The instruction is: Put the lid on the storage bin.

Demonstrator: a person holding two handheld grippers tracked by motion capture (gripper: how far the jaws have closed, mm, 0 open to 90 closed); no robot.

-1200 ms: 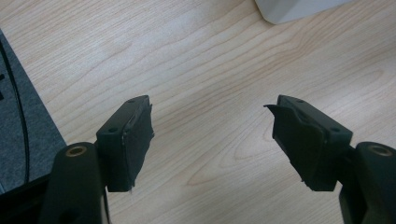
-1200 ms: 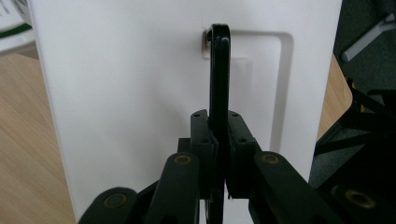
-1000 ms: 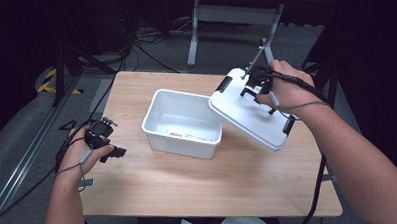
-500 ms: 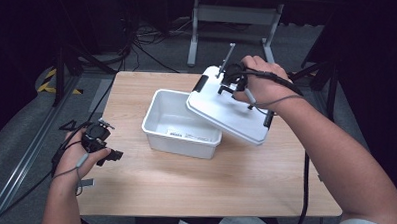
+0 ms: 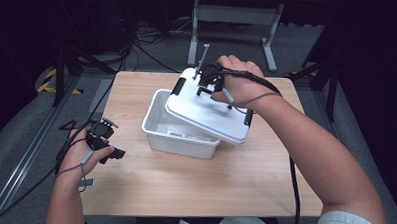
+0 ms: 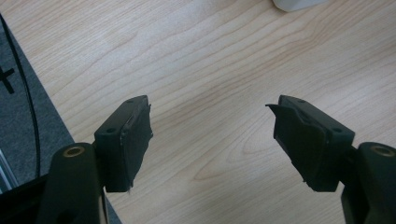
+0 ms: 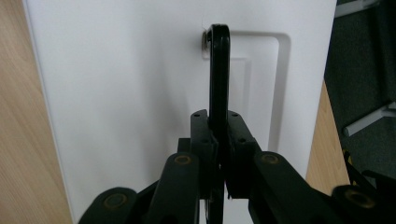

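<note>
One white plastic bin (image 5: 171, 136) sits mid-table on the wooden table (image 5: 244, 183), long side running left to right. One label strip on its near wall, dark print on white, too small to read. No brand legible anywhere.

One white lid (image 5: 206, 115) is held tilted over the bin, covering its right and back part; the left front of the bin is uncovered. The lid's near edge overhangs the bin's right front corner. Black latches on the lid: two visible, one at the far left corner (image 5: 180, 86), one at the near right edge (image 5: 248, 118). One black handle (image 7: 218, 70) on the lid top, standing up from a recessed rectangular panel.

Right gripper (image 7: 218, 140): jaws together, clamped on the lid's handle, one pad each side of the thin black bar. In the high view the right hand (image 5: 237, 81) is above the lid's back part, cable trailing along the forearm.

Left gripper (image 6: 212, 140): jaws wide apart, nothing between them, bare wood grain below. In the high view it is (image 5: 103, 138) at the table's left edge, well apart from the bin, in the left hand (image 5: 77, 155).

Count: one bin, one lid, one handle, two latches seen, one label, two grippers.
</note>
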